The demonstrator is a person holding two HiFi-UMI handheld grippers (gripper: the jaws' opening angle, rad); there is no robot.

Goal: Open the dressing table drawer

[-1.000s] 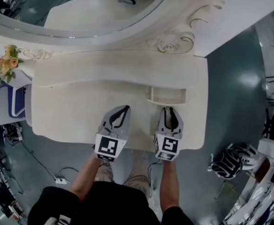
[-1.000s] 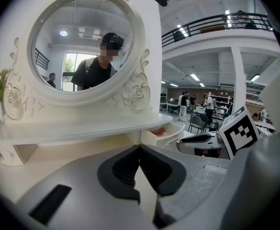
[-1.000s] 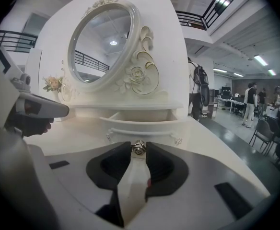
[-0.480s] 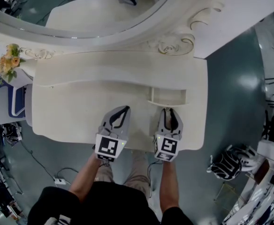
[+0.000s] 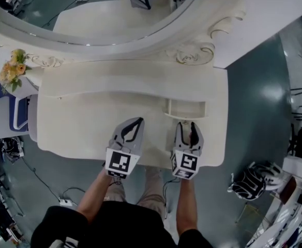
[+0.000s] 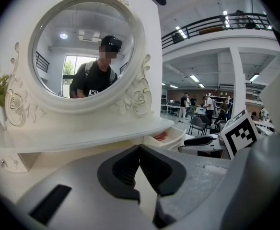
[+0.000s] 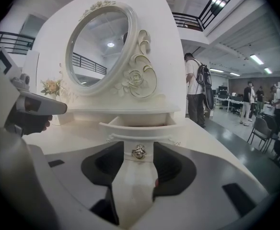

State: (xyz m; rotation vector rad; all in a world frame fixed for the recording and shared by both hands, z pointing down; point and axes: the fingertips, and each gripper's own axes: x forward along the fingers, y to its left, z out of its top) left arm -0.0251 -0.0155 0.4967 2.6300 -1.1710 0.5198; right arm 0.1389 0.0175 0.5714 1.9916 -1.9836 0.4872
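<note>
The cream dressing table has a small drawer pulled partly out at its right. My right gripper sits just in front of that drawer. In the right gripper view the drawer front and its small metal knob lie between the jaws of the right gripper. The jaws are opening, with a gap on each side of the knob. My left gripper hovers over the tabletop to the left, its tips meeting with nothing between them. From there the open drawer shows at the right.
An oval mirror with carved roses backs the table. A vase of flowers stands at the far left, above a blue seat. A striped bag lies on the floor to the right. People stand in the hall behind.
The right gripper's jaws have spread apart from around the knob. The drawer stays pulled out as before, and the left gripper has kept its place.
</note>
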